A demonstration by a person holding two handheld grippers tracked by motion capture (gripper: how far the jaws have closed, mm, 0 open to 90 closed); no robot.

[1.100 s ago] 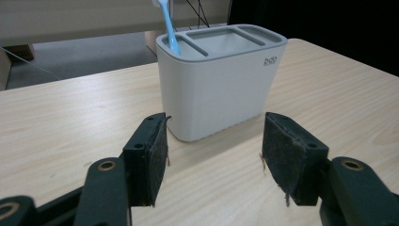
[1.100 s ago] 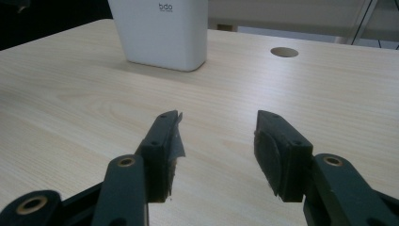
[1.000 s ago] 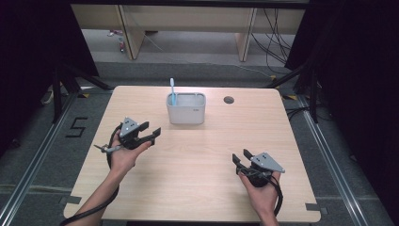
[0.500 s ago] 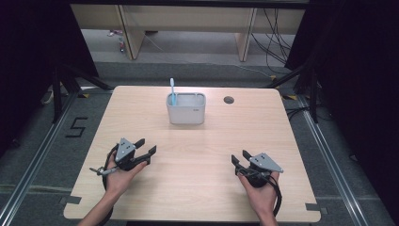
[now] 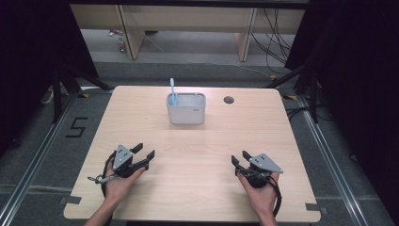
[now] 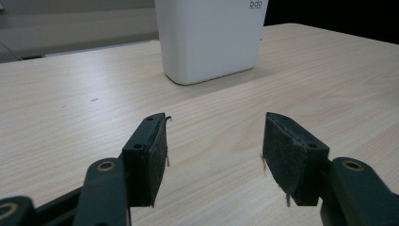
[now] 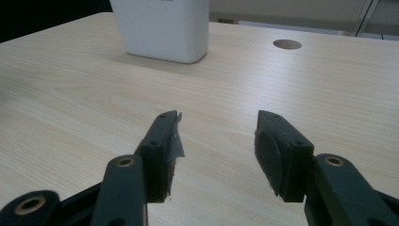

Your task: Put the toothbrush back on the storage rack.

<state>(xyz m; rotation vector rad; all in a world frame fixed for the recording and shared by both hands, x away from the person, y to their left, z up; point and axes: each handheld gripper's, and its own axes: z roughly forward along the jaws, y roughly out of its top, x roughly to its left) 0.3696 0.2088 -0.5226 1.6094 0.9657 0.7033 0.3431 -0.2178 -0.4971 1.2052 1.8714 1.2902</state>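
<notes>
Since the earlier frames the left gripper (image 5: 141,157) has drawn back from the white holder (image 5: 186,112) toward the near edge of the table (image 5: 197,188); the right gripper (image 5: 241,165) has barely shifted.

From the high view, the holder stands toward the far side of the table, a light blue toothbrush (image 5: 172,90) upright in its left compartment, its long axis close to vertical and its head rising above the rim. Both grippers rest well short of the holder, one on either side of its line, each empty with jaws spread. The left gripper lies on the toothbrush's side of the holder, so it seems the nearer one for any reach to the brush, which would need a forward move and an approach from above (a judgement from the layout). A round cable hole (image 5: 229,100) sits just right of the holder.

In the left gripper view, the spread pads (image 6: 291,157) frame bare wood, and the holder (image 6: 209,37) stands ahead, slightly left of centre, well apart from the tips.

In the right gripper view, the jaws likewise stand apart with nothing between them; the holder (image 7: 162,28) sits ahead and to the left, the cable hole (image 7: 287,44) beyond to the right.
</notes>
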